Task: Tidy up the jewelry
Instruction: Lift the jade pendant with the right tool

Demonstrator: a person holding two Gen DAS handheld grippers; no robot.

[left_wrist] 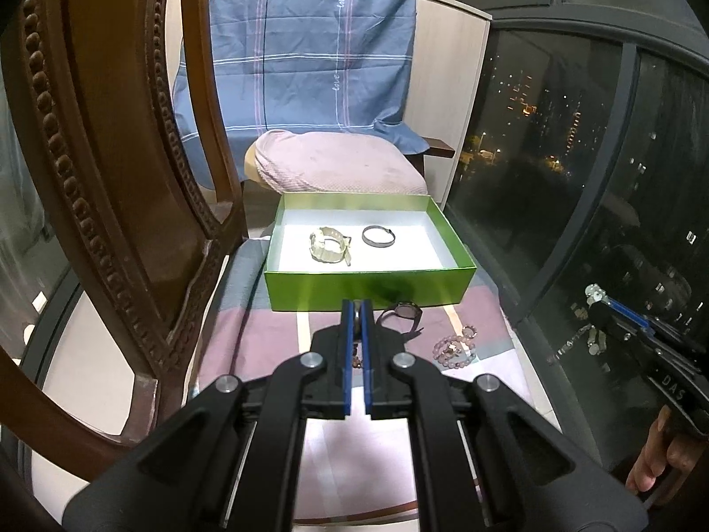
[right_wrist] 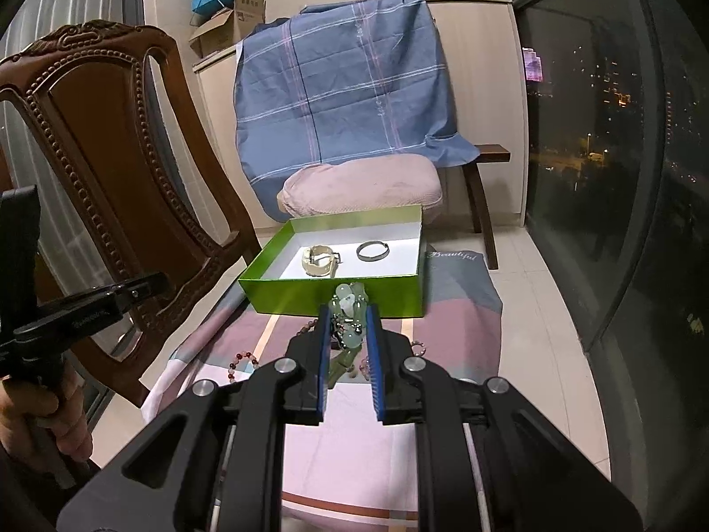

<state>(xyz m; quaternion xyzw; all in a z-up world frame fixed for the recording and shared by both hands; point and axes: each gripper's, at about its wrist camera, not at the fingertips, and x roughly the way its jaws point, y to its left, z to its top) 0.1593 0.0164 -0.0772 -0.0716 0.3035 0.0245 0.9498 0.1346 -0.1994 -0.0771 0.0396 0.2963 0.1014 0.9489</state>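
A green box (left_wrist: 368, 286) with a white inside stands on the pastel cloth (right_wrist: 354, 443). A cream watch (left_wrist: 328, 246) and a dark metal bangle (left_wrist: 377, 236) lie in it. My left gripper (left_wrist: 356, 310) hovers shut just short of the box's front wall; only a thin pale sliver shows between its tips. A dark watch (left_wrist: 401, 314) and a pink bead bracelet (left_wrist: 456, 348) lie on the cloth to its right. My right gripper (right_wrist: 350, 314) is shut on a pale green bead bracelet (right_wrist: 350, 306), which dangles between the fingers above the cloth, in front of the box (right_wrist: 336, 292).
A carved wooden chair (left_wrist: 111, 177) rises close on the left. Behind the box lie a pink pillow (left_wrist: 341, 162) and a blue plaid sheet (left_wrist: 301, 53). Dark window glass (left_wrist: 576, 155) runs along the right. Reddish beads (right_wrist: 241, 361) lie on the cloth. A hand (right_wrist: 44, 421) grips the left tool.
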